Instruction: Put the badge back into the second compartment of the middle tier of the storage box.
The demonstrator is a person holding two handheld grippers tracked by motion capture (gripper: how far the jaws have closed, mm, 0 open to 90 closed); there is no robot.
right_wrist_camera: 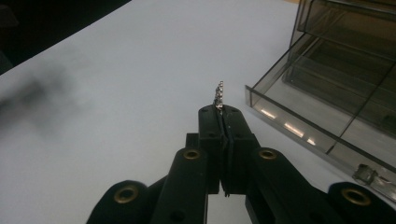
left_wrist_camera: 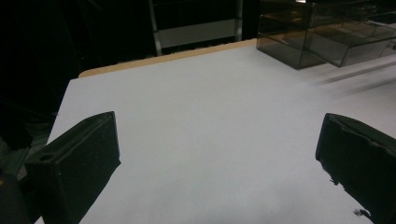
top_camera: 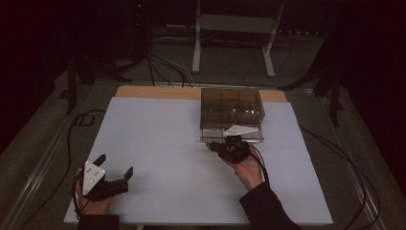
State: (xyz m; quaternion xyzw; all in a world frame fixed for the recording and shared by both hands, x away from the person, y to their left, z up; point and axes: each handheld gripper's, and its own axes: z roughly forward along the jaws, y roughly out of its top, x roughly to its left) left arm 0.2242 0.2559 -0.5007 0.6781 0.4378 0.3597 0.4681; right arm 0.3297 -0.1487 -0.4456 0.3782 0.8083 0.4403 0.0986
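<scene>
My right gripper [top_camera: 214,145] [right_wrist_camera: 219,111] is shut on a small silver beaded piece [right_wrist_camera: 218,95] that sticks up past its tips. It hovers just left of the pulled-out drawer [top_camera: 231,134] [right_wrist_camera: 282,122] of a smoky clear drawer box [top_camera: 232,108] [left_wrist_camera: 327,32]. Another small metal piece [right_wrist_camera: 367,175] lies in the drawer's near corner. At the table's near left, my left gripper [top_camera: 115,164] [left_wrist_camera: 219,126] rests open above the bare white sheet [top_camera: 163,143], with nothing between its jaws.
The white sheet covers a wooden table whose edge [top_camera: 158,91] shows at the back. Behind the table stand a white metal frame [top_camera: 234,24] and cables [top_camera: 163,62] on the floor. A cable [top_camera: 335,153] runs along the right side.
</scene>
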